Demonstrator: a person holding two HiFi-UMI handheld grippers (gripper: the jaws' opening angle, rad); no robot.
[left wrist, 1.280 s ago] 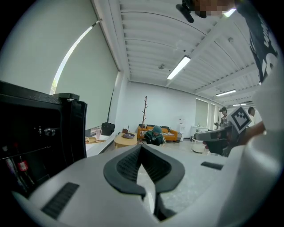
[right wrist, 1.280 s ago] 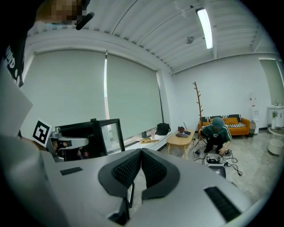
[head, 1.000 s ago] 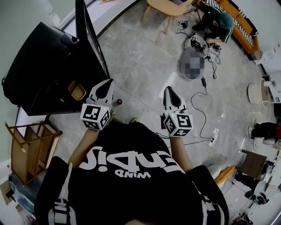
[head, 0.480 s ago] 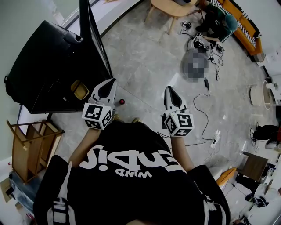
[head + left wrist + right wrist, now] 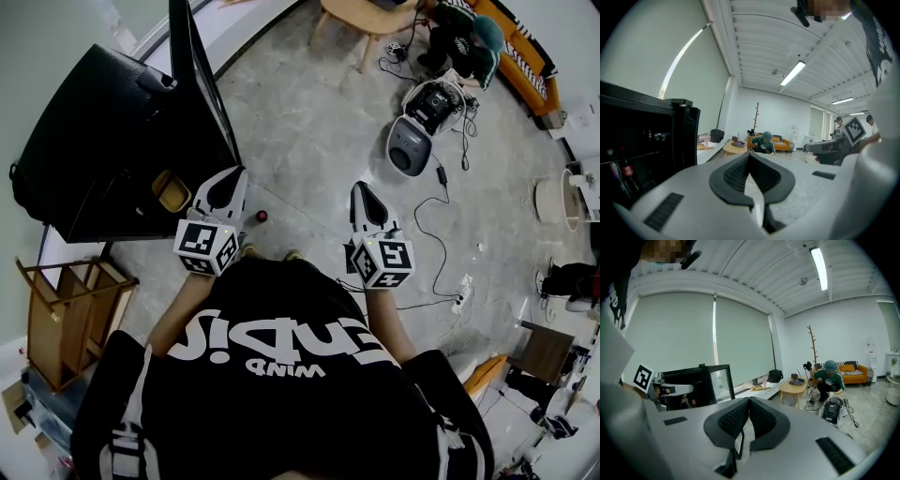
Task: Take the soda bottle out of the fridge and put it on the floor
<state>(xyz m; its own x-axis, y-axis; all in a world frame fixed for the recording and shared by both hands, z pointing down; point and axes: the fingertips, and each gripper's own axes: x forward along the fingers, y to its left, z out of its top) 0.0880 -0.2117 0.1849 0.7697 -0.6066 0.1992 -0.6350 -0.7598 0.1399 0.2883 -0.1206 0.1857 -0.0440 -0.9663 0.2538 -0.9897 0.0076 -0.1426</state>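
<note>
Floor point(image 5: 309, 131) by the fridge point(image 5: 103, 141) unchanged: my left hand-held gripper point(image 5: 230, 180) and right hand-held gripper point(image 5: 364, 192) stay closed, empty; soda bottle point(image 5: 262, 217) seemingly down.

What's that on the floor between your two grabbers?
In the head view, a small red round thing sits on the grey floor between the left gripper and the right gripper, nearer the left one.

Grey floor point(image 5: 300, 131) carries fridge point(image 5: 94, 141) and wooden table point(image 5: 361, 14).
</note>
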